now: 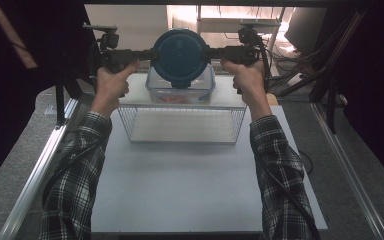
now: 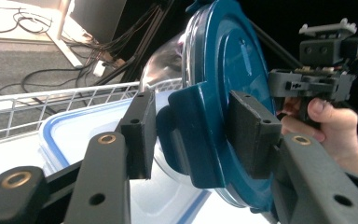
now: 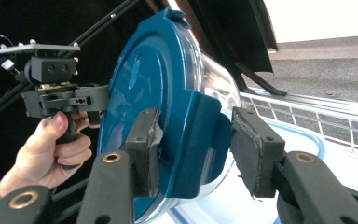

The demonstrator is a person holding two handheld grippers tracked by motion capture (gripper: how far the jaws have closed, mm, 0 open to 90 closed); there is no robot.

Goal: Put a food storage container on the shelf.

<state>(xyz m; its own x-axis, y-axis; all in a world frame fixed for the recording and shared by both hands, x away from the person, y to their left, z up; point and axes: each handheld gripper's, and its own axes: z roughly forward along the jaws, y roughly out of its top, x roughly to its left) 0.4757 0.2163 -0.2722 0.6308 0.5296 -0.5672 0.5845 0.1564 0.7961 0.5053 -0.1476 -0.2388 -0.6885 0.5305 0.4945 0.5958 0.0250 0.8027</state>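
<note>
Directly below the round container (image 1: pixel 181 54) both grippers clamp sit a lidded box (image 1: pixel 181 92) and wire basket (image 1: pixel 182 125).

The round lid (image 1: pixel 181 54) looked like glossy dark-blue plastic, smooth with soft highlights, and the bowl (image 2: pixel 165 63) under it was clear and shiny like glass. The rectangular box (image 1: pixel 180 91) beyond the basket seemed clear plastic. The basket (image 1: pixel 182 125) in the middle was thin bright metal wire. The table (image 1: pixel 195 180) had a smooth, matt white top. The gripper pads (image 3: pixel 256 149) were matt black and rough-edged. The near sleeves (image 1: pixel 75 185) were checked cloth.
</note>
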